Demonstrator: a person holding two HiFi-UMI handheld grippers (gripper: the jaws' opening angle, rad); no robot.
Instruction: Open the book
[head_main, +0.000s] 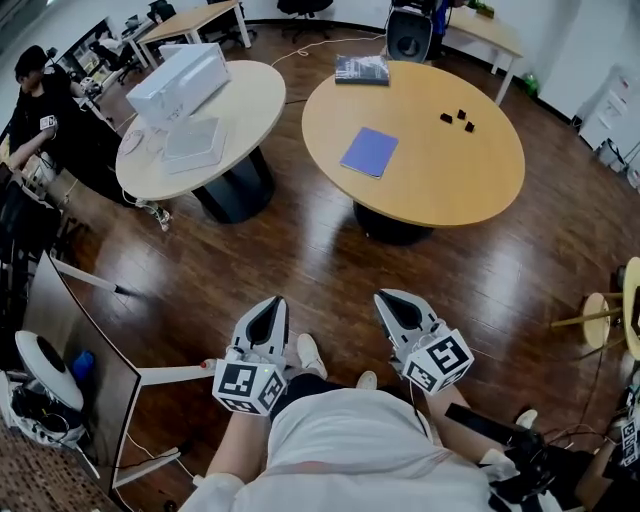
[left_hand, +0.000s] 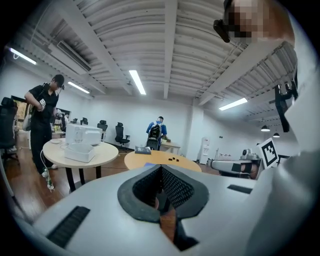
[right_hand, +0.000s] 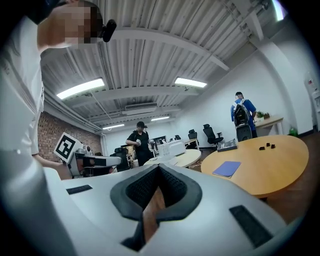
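On the far table (head_main: 460, 175), thin blue book (head_main: 369, 152): light, perhaps floppy; pinch its cover edge. Left gripper (head_main: 268, 308) and right gripper (head_main: 392, 300): jaws together, empty.

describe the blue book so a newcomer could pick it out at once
Of the two round wooden tables, take the right-hand table. The blue book lies flat and closed on its left half. It is plain bright blue, while the other book, at the far edge, is dark.

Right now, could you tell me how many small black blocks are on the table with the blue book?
3, clustered right of the blue book: left block, far block, near block. None looks hidden.
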